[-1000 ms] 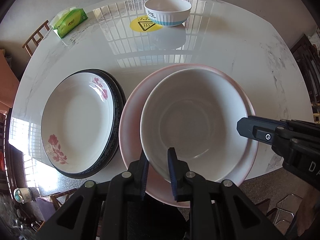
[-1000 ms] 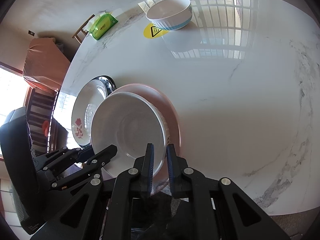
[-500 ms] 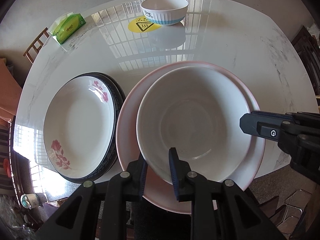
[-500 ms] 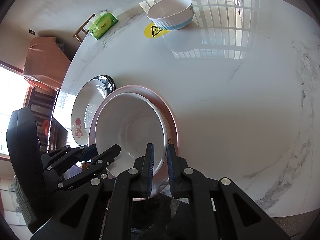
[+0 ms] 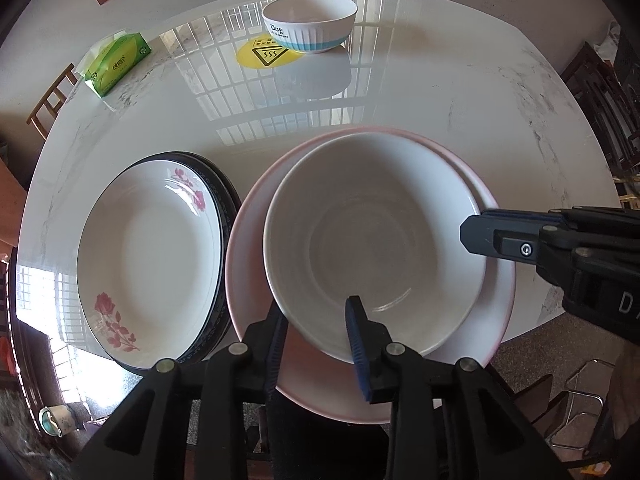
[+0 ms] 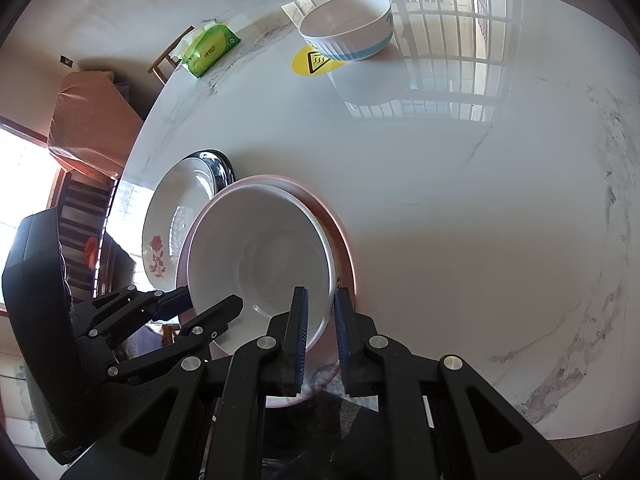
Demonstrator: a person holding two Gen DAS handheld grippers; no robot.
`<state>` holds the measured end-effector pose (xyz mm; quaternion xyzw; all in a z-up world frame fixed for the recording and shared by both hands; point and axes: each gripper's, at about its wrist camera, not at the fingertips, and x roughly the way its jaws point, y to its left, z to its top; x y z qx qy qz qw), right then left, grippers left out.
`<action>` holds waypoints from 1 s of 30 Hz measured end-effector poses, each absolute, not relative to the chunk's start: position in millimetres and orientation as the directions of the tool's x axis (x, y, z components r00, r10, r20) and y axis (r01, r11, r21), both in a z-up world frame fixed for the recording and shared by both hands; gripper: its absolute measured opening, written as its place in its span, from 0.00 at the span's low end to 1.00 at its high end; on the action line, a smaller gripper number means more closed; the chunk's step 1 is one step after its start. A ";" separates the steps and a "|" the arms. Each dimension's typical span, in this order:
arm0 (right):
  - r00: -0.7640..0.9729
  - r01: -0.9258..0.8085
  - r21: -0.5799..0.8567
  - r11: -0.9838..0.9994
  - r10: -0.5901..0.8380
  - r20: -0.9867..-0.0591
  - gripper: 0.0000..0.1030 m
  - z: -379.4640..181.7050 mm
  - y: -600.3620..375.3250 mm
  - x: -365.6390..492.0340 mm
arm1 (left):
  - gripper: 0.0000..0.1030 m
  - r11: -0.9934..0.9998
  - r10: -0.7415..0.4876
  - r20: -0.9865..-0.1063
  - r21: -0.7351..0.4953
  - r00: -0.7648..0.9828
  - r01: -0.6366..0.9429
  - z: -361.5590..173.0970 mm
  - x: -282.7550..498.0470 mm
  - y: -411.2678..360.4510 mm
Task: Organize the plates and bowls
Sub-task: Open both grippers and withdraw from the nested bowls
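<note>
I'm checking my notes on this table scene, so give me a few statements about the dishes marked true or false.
1. The big white bowl sits on the pink plate. True.
2. The rose plate lies on the bare table. False: it tops a dark-rimmed plate.
3. The blue-banded bowl is stacked in the white bowl. False: it stands alone at the far side.
4. The right gripper clamps the white bowl's rim. True.
5. The green tissue pack is on the table. True.
</note>
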<state>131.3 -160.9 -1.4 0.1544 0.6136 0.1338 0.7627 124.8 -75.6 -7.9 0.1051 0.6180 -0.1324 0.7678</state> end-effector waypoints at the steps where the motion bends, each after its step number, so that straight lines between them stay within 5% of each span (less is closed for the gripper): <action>1: 0.212 -0.016 0.400 0.917 0.394 -0.895 0.14 -1.2 -160.7 131.2 | 0.32 0.942 -0.082 -0.977 -0.013 0.195 0.335 -7.1 125.2 -74.9; 12: 0.225 -0.017 0.427 0.904 0.420 -0.879 0.15 3.0 -163.3 131.3 | 0.38 0.946 -0.142 -0.951 -0.050 0.273 0.320 27.5 127.1 -58.4; 20: 0.303 -0.061 0.470 0.881 0.465 -0.832 0.15 23.9 -171.5 133.4 | 0.38 0.936 -0.029 -0.861 0.155 0.508 0.317 43.7 123.5 -68.4; 30: 0.395 -0.092 0.436 0.895 0.435 -0.810 0.23 19.8 -196.6 150.1 | 0.38 0.924 -0.012 -0.796 0.221 0.605 0.310 42.8 139.0 -78.8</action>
